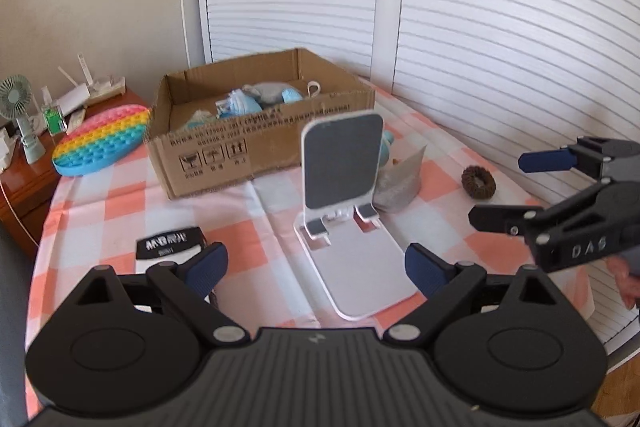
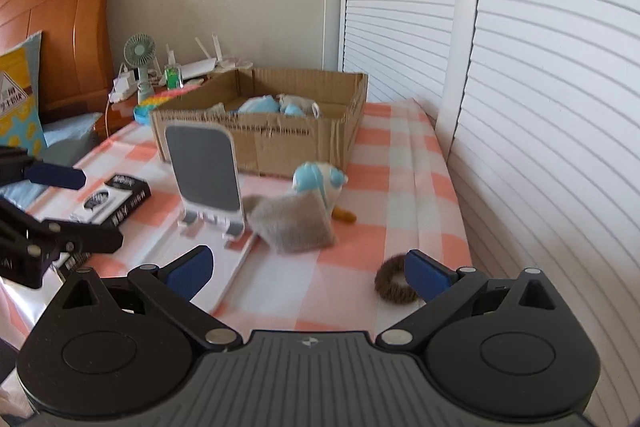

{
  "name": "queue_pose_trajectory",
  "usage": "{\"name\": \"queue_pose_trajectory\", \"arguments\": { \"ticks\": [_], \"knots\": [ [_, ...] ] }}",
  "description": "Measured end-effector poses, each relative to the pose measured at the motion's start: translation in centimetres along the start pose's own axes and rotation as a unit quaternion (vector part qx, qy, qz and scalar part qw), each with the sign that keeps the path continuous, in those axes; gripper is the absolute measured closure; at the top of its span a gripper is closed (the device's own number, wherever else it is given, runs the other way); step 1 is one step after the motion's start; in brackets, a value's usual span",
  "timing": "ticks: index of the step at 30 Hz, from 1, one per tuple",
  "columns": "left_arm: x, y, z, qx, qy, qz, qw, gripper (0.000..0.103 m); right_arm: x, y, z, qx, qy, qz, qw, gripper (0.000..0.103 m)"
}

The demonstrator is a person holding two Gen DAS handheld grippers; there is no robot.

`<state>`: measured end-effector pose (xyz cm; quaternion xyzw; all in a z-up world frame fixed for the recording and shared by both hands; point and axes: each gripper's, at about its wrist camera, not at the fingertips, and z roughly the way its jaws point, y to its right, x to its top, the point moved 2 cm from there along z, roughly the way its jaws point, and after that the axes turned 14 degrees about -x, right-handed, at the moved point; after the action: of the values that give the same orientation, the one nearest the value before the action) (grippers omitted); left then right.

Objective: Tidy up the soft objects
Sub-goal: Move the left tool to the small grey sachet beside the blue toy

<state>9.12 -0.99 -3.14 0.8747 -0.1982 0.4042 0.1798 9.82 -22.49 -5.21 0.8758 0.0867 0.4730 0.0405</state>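
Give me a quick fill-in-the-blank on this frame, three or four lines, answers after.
1. The cardboard box already holds several soft items that are mostly grey and ____.
2. The brown hair tie lies on the ____ tablecloth.
3. The grey pouch lies right beside the white phone ____.
4. Both the left gripper and the right gripper have their jaws ____.

Answers: blue; checked; stand; open

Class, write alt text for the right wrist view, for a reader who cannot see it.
The open right gripper hovers over a checked tablecloth, a brown scrunchie by its right finger. Ahead lie a grey pouch, a blue-and-white plush toy and a white phone stand, with a cardboard box of soft items behind.
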Motion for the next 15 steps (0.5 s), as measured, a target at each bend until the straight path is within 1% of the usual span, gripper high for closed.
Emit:
{"name": "queue_pose_trajectory", "arguments": {
  "ticks": [2,3,5,7,10,15],
  "knots": [
    [-0.2,0.3,0.3,-0.014,0.000,0.003,0.9999,0.006,-0.7,-0.2,0.2,-0.008,-0.002,0.003,1.000,0.000],
    [-0.2,0.5,0.6,-0.018,-0.006,0.006,0.9998,0.005,-1.0,-0.2,0.3,-0.010,-0.005,0.008,1.000,0.000],
    [-0.2,1.2,1.2,-0.023,-0.015,0.022,0.9994,0.005,-1.7,0.0,0.5,-0.012,-0.011,0.016,1.000,0.000],
    [-0.1,2.0,1.6,-0.028,-0.016,0.041,0.9986,0.005,-2.2,0.2,0.5,-0.015,-0.013,0.016,1.000,0.000],
    [0.3,3.1,2.3,-0.033,-0.021,0.066,0.9971,0.004,-2.8,0.5,0.4,-0.020,-0.012,-0.001,1.000,0.000],
    [1.7,4.8,3.3,-0.064,-0.041,0.111,0.9909,0.004,-3.6,0.9,0.4,-0.015,-0.013,-0.040,0.999,0.000]
  ]
}}
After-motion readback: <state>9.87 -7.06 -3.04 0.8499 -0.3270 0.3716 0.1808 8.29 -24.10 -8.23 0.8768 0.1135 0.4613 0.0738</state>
